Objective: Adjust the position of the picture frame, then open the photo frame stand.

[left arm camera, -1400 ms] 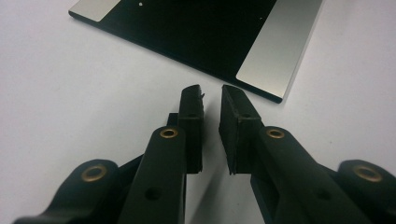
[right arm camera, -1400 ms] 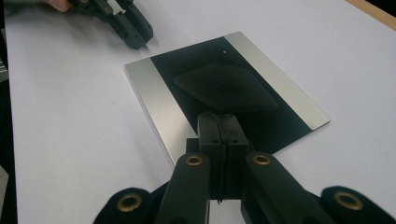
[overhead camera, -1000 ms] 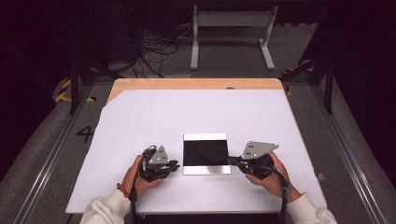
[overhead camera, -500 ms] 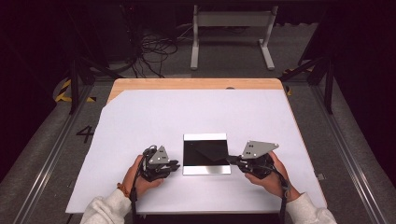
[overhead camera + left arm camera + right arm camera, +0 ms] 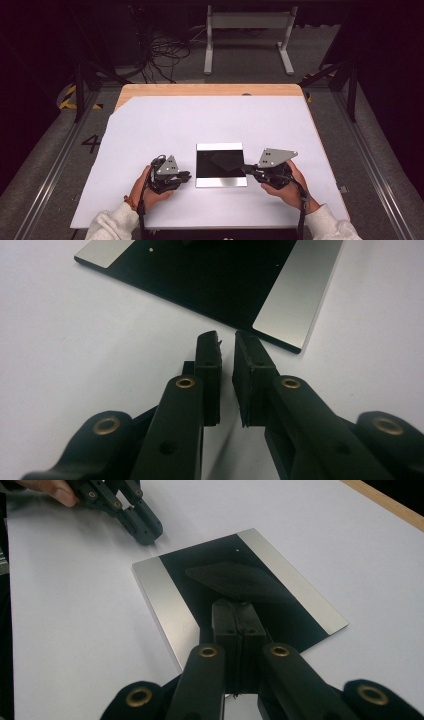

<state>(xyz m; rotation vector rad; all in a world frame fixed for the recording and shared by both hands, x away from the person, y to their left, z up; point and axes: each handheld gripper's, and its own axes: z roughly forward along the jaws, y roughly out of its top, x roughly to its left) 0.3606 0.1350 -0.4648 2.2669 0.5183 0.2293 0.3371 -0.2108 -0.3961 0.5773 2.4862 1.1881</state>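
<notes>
Square plate point(image 5: 220, 165), glossy black down the middle with 2 silver strips along opposite edges, flat on the white sheet point(image 5: 210, 125) near the person's edge of the table point(image 5: 210, 90). Left gripper point(image 5: 189, 176) just beside the plate's left edge, tips short of it; jaws nearly together, a thin slit between the pads point(image 5: 207, 365), nothing in the slit, having just closed a little further. Right gripper point(image 5: 246, 169) at the plate's right edge, jaws pressed fully together, tips over the rim, empty. Between the 2 grippers, just the plate; nothing else on the sheet in the way. Beyond the table: tangled cables point(image 5: 162, 55) on the floor, a white metal stand point(image 5: 247, 35), yellow-and-black tape point(image 5: 70, 97) at the left.
</notes>
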